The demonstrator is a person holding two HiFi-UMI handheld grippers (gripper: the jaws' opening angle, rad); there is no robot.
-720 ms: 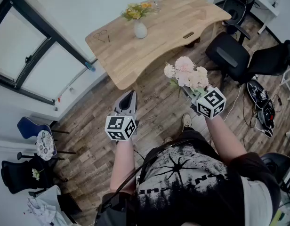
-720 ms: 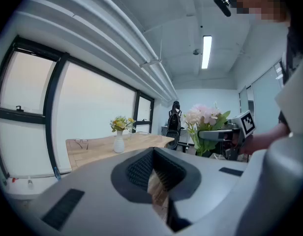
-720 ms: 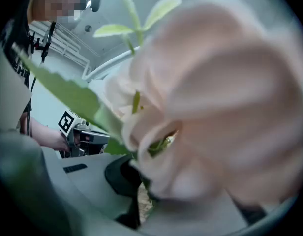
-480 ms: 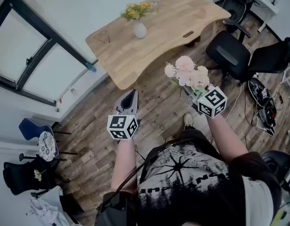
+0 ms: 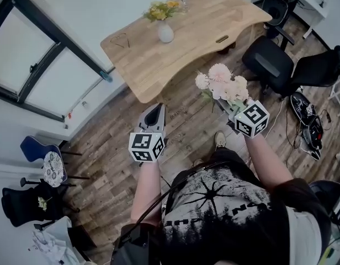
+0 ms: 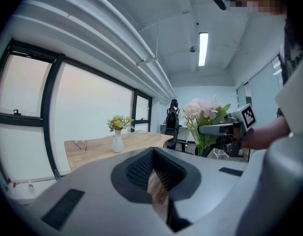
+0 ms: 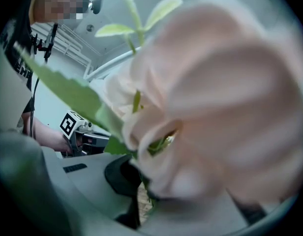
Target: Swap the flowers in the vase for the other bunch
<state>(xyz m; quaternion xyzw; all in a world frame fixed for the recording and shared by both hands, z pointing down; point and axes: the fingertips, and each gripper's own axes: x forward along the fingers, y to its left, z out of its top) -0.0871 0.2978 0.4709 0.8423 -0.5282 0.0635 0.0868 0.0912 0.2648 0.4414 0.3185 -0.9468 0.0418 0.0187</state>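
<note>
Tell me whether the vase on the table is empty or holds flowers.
Holds flowers: the yellow bunch stands in the white vase; the pink bunch is in the right tool.

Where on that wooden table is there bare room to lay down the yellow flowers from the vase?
The table is bare in the middle, between the vase, its near edge and the small dark item. A smaller patch lies between the glasses and the vase. Crowded only round the yellow flowers.

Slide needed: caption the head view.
Right tool holds pink bouquet; left tool shut, empty; yellow flowers sit in white vase on wooden table.
</note>
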